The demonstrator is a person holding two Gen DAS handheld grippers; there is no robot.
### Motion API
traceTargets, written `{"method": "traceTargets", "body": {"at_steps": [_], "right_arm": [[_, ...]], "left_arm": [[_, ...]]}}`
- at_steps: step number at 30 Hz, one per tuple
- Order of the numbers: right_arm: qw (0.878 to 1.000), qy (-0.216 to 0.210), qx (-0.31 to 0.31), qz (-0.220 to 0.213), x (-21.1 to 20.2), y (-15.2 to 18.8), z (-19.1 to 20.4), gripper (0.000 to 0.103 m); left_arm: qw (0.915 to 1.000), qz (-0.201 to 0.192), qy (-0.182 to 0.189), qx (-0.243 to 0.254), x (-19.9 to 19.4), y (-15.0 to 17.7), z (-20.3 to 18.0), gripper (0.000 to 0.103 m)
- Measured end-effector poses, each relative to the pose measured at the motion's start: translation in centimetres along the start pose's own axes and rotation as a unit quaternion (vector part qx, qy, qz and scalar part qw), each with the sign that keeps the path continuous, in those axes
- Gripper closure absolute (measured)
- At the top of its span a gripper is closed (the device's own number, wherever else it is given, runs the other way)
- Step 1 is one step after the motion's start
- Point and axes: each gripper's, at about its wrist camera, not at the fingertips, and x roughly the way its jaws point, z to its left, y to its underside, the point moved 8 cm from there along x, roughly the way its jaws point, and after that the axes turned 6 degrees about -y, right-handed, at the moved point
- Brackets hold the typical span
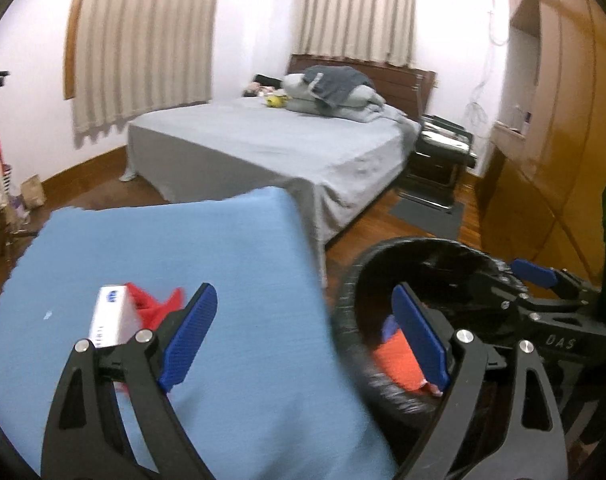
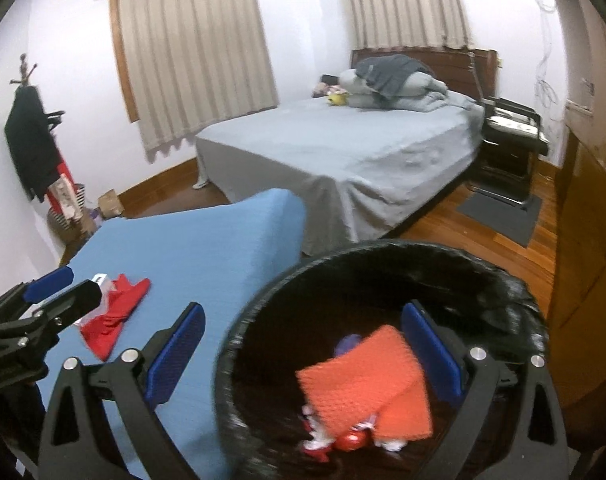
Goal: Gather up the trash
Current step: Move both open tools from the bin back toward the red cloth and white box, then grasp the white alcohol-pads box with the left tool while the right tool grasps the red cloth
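Note:
My left gripper (image 1: 303, 336) is open and empty, straddling the edge of the blue-covered table (image 1: 223, 264) and the black-lined trash bin (image 1: 423, 260). A white box (image 1: 111, 316) and a red wrapper (image 1: 155, 304) lie on the cloth just left of its left finger. My right gripper (image 2: 303, 352) is open over the trash bin (image 2: 383, 276). An orange mesh piece (image 2: 363, 384) and red-and-white scraps (image 2: 343, 440) lie inside, below the pads. The red wrapper (image 2: 115, 312) and the left gripper (image 2: 63, 288) show at the left. The right gripper (image 1: 543, 288) appears beyond the bin.
A bed with a grey sheet (image 1: 263, 148) stands behind the table, with wooden floor (image 2: 483, 232) and a grey mat (image 2: 499, 212) beside it. A wooden wardrobe (image 2: 583, 200) lines the right side. Clothes hang on a rack (image 2: 31, 148) at far left.

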Motion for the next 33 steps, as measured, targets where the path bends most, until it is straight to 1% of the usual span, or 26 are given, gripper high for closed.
{"method": "traceTargets", "body": {"at_steps": [4, 10, 16, 22, 25, 33], "right_arm": [[1.0, -0.017, -0.018, 0.003, 1.3, -0.2, 3.0, 0.006], [0.999, -0.035, -0.03, 0.01, 3.1, 0.0, 6.2, 0.006], [0.998, -0.048, -0.044, 0.02, 5.0, 0.7, 8.6, 0.006], [0.996, -0.058, -0.053, 0.035, 6.6, 1.7, 10.3, 0.006], [0.996, -0.062, -0.057, 0.042, 7.4, 2.1, 11.0, 0.006], [0.994, -0.066, -0.064, 0.056, 8.9, 3.1, 12.1, 0.006]], "left_arm": [[0.9993, -0.001, -0.034, -0.016, -0.2, 0.2, 3.8, 0.016], [0.9957, 0.001, -0.084, -0.038, -0.2, 0.9, 9.5, 0.016], [0.9911, 0.01, -0.12, -0.057, 0.2, 2.0, 13.8, 0.016], [0.9877, 0.025, -0.134, -0.077, 1.1, 3.5, 16.4, 0.018], [0.9865, 0.034, -0.134, -0.088, 1.9, 4.1, 17.4, 0.022], [0.9843, 0.052, -0.136, -0.1, 4.2, 5.0, 18.7, 0.034]]}}
